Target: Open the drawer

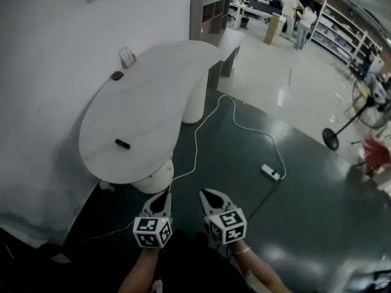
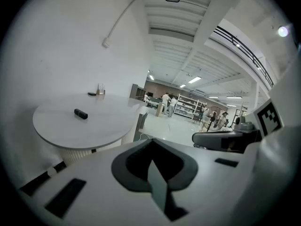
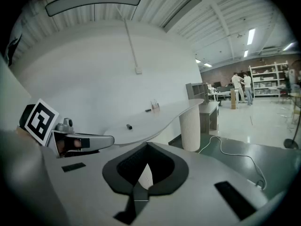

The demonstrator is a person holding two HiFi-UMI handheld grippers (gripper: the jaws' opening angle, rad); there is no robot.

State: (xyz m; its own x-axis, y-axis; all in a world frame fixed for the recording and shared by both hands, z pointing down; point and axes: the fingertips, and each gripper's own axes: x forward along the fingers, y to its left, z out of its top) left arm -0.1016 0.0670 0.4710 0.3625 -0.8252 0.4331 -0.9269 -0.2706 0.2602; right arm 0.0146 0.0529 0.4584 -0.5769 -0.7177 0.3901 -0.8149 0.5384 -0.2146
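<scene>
At the bottom centre of the head view, the left gripper point(image 1: 166, 196) and the right gripper point(image 1: 204, 193) sat side by side, just apart, over the dark floor point(image 1: 305, 206). Each gripper's own view showed its jaws pressed together with nothing between them. Above them, in the left half of the frame, a curved white table point(image 1: 153, 96) stood against the wall. Its near end rested on a round white pedestal point(image 1: 156, 177), just above the left gripper. I could not pick out the drawer in any view. A small black object point(image 1: 122, 143) lay on the near part of the tabletop. A white cable point(image 1: 195, 145) ran from the pedestal across the floor to a power strip point(image 1: 270, 172), right of centre. A standing fan point(image 1: 365, 108) stood at the right edge.
</scene>
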